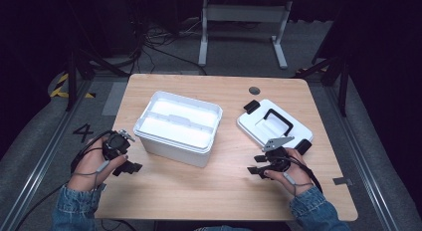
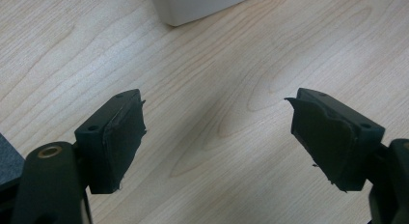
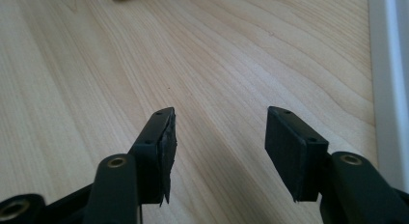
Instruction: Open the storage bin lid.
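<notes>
Fingers (image 3: 159, 137) of both grippers wide apart, empty.

Place: lab or recording studio
Table: lone wooden table (image 1: 219, 191) at centre, dark surroundings
Floor: grey carpet, cables (image 1: 159, 39) at upper left, hazard tape (image 1: 62, 86) at left, a painted "4" (image 1: 83, 132)
Background: white desk frame (image 1: 244, 29) at top

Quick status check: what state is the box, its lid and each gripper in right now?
Box: open, lid off, upright on the table; its contents cannot be made out.
Lid: off the box, flat on the table to its right, black handle up.
Left gripper: open, nothing between the jaws.
Right gripper: open, nothing between the jaws, beside the lid.
</notes>
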Tool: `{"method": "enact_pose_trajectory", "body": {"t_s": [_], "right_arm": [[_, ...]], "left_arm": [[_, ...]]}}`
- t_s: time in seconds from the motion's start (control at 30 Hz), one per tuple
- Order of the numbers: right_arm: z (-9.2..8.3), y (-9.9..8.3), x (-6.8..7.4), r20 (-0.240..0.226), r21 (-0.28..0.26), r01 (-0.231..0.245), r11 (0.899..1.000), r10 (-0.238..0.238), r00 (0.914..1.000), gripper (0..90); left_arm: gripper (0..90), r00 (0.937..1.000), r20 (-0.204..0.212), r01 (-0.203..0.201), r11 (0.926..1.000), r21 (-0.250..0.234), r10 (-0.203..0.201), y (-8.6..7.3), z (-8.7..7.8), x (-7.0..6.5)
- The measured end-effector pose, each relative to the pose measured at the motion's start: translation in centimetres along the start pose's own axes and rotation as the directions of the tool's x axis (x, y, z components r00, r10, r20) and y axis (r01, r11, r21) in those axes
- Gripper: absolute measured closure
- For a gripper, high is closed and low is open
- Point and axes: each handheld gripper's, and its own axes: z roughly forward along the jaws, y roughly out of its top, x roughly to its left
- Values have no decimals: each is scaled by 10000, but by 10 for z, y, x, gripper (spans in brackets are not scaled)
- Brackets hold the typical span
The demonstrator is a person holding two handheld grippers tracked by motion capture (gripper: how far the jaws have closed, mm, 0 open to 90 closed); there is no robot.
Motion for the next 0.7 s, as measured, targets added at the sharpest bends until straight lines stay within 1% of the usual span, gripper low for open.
{"method": "enact_pose_trajectory", "body": {"t_s": [0.03,0.13,0.2,0.3,0.33,0.37,0.4,0.6,0.7], "right_arm": [[2,-2,-1,47,-67,40,10000,-40,10000,459],[7,-5,0,150,-18,43,10000,-43,9999,459],[10,-7,2,385,-220,230,9995,-221,9990,462],[14,-8,5,428,-241,367,9990,-356,9984,462],[18,-10,8,529,-428,582,9974,-559,9970,461],[19,-10,9,562,-489,652,9967,-624,9965,462],[19,-10,10,542,-538,606,9967,-577,9969,461],[24,-13,15,911,-973,762,9923,-674,9936,414],[25,-15,16,960,-1087,739,9913,-635,9934,406]], "left_arm": [[201,10000,1,4,10000,15,-4,0,0,0],[200,10000,1,-32,10000,27,32,0,0,0],[200,10000,-2,-40,10000,24,40,0,1,0],[200,10000,-14,-83,10000,-31,83,0,0,0],[200,10000,6,-66,10000,-34,66,0,0,0],[200,10000,25,-65,10000,-37,65,0,0,0],[200,10000,9,-69,10000,-35,69,0,0,0],[200,10000,39,-85,10000,-30,85,1,0,-1],[200,10000,34,-93,10000,-26,93,1,0,0]]}}
